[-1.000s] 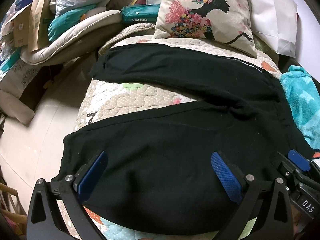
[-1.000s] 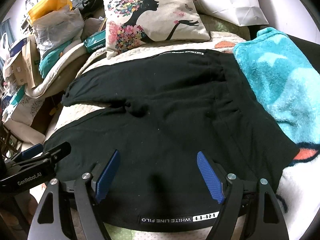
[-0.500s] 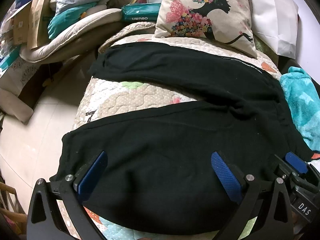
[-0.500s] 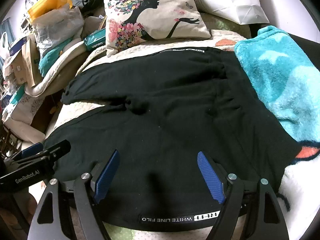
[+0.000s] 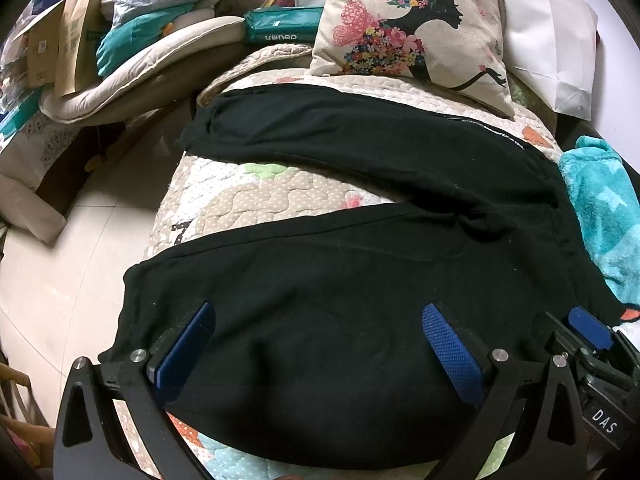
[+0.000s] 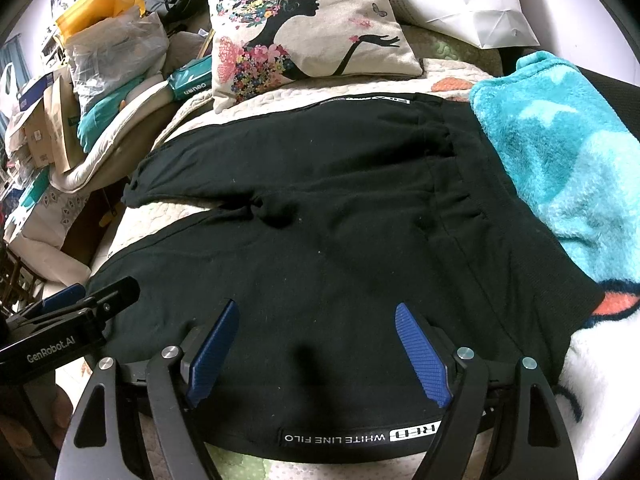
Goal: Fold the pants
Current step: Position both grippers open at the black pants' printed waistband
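Quilted bedding [image 5: 256,200] with a pastel patchwork print covers the bed, and clutter of bags and boxes is piled along its far left side. Black pants [image 5: 360,280] lie spread flat across the quilt, the two legs splayed apart toward the left and the waistband at the right, beside a turquoise fleece blanket [image 6: 560,168]. A printed cushion [image 6: 304,32] showing a silhouette with a flower headdress leans at the head of the bed, with a white paper bag [image 6: 472,4] next to it. White lettering runs along the near edge of the pants in the right wrist view. The left gripper [image 5: 320,344] hovers over the near leg with its blue pads spread wide, nothing between them. The right gripper [image 6: 316,344] is likewise spread wide above the seat of the pants, gripping nothing.
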{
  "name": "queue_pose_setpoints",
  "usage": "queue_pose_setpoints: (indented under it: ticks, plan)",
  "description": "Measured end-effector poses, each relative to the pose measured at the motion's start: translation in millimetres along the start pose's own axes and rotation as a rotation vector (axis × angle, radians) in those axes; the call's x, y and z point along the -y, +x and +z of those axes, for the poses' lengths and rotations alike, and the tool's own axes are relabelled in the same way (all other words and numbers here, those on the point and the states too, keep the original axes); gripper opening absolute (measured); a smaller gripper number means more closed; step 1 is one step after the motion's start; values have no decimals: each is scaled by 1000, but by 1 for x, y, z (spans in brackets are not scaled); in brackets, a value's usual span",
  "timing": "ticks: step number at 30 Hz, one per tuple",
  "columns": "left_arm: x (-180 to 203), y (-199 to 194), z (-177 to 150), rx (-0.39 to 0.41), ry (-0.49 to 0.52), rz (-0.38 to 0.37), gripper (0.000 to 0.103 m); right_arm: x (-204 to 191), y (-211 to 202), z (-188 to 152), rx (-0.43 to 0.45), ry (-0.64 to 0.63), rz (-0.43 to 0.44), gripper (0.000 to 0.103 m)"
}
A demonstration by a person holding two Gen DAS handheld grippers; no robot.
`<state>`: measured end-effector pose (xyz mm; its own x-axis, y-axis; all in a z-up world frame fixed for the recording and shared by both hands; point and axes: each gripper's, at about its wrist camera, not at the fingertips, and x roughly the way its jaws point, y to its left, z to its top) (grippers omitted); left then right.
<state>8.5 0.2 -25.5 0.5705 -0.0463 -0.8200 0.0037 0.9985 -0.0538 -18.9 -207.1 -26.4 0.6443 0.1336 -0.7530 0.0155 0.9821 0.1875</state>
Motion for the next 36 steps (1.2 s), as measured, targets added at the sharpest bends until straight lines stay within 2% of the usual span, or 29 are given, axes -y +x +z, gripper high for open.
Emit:
queue_pose_setpoints:
  ticks: [25, 36]
  plan:
    - [0, 1, -3, -4, -4, -6, 103, 0, 1, -1, -2, 0, -1, 87]
    - [-1, 5, -3, -32, -16, -18, 103, 0, 3, -2, -7, -1, -2, 87]
